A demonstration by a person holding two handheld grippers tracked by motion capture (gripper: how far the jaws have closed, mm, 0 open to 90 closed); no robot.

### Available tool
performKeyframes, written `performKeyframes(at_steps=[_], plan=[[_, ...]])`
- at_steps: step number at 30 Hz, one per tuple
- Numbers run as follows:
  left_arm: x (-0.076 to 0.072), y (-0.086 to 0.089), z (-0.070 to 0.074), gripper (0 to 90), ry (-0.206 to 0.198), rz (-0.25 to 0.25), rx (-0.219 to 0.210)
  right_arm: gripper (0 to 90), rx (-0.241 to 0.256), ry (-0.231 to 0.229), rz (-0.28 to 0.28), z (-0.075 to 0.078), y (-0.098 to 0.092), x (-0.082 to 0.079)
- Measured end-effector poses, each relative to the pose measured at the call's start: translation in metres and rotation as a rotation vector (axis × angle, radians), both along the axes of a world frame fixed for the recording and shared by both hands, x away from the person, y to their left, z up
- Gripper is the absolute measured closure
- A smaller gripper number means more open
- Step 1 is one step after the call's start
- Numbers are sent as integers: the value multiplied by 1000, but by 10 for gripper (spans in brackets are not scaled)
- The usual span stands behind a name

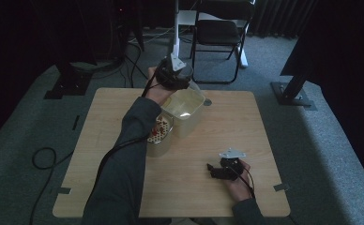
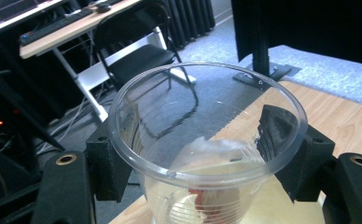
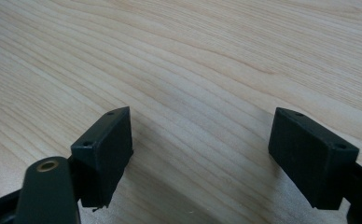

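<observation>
My left gripper (image 1: 178,77) is shut on a clear plastic cup (image 2: 207,140), its jaws pressing the cup's wall from both sides just under the rim. The cup (image 1: 185,74) hangs above a cream plastic tub (image 1: 185,110) at the table's far middle. Through the cup's bottom I see something pale with a red patch, too blurred to name. A round container (image 1: 160,133) with a red-and-white patterned top stands against the tub's near-left side. My right gripper (image 3: 200,158) stands open just over bare wood, near the front right of the table (image 1: 220,169).
The light wooden table (image 1: 105,122) has bare wood at left and right. A small grey disc (image 1: 207,101) lies beside the tub. Beyond the far edge stand a black folding chair (image 1: 220,33) and dark stand bases (image 1: 295,93). A cable (image 1: 44,157) loops on the floor at left.
</observation>
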State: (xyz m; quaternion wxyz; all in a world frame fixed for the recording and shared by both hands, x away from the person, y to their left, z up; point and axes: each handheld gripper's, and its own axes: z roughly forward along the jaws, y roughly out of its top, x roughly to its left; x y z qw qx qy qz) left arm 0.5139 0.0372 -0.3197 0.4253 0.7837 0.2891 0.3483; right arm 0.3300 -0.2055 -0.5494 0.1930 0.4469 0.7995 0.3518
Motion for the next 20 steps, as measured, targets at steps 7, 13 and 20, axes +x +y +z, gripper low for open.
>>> performKeyframes(at_steps=[7,13,20], plan=[[15,-13,0,143,32,69,-103,211,-1,-1,3,0,0,0],[15,-10,-1,80,40,81,-102,211,0,-1,5,0,0,0],[7,-1,10,82,26,87,-113,210,-2,-2,5,0,0,0]])
